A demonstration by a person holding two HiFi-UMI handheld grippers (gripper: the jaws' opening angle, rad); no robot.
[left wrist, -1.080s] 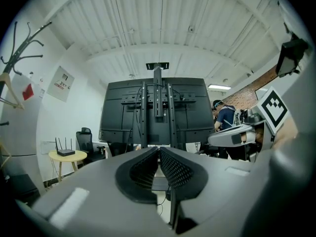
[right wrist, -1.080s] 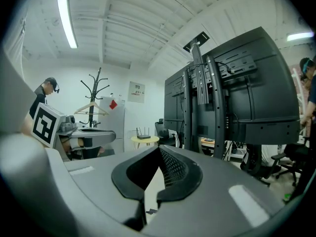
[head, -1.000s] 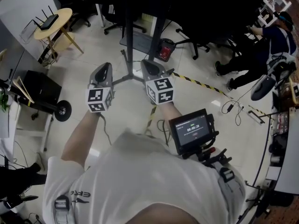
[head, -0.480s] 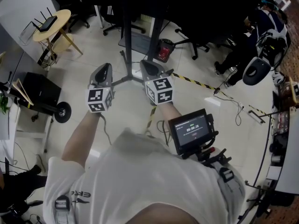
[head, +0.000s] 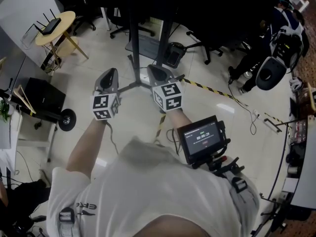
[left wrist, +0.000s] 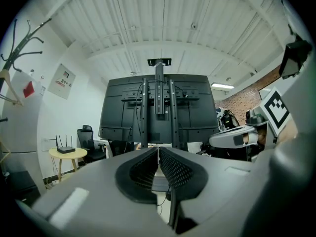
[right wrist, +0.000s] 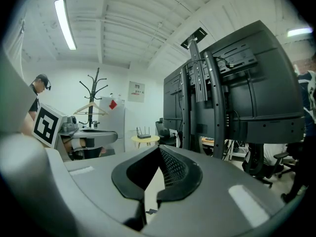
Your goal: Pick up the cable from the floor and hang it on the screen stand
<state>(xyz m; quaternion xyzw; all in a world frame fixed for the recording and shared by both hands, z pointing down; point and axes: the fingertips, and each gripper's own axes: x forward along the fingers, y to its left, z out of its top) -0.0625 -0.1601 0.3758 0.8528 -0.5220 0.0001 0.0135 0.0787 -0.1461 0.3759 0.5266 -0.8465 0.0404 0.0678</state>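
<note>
The black screen stand (head: 134, 38) rises just ahead of both grippers, its legs spread on the pale floor; it fills the left gripper view (left wrist: 159, 102) and stands to the right in the right gripper view (right wrist: 200, 83). A yellow-and-black striped line (head: 207, 88) runs across the floor to the right, and a thin dark cable (head: 249, 113) lies further right. My left gripper (head: 109, 73) (left wrist: 158, 148) and right gripper (head: 157, 69) (right wrist: 159, 147) are held side by side, level, pointing at the stand. Both have their pads together with nothing between them.
A round yellow table with a router (head: 55, 26) stands at the far left, with a black wheeled box (head: 44, 95) nearer. Office chairs and a dark bin (head: 174, 53) sit behind the stand. A person (head: 281, 33) is at the far right. A coat rack (right wrist: 94, 98) stands by the wall.
Both grippers keep their place. The person at the far right has shifted leftwards, carrying a white device.
</note>
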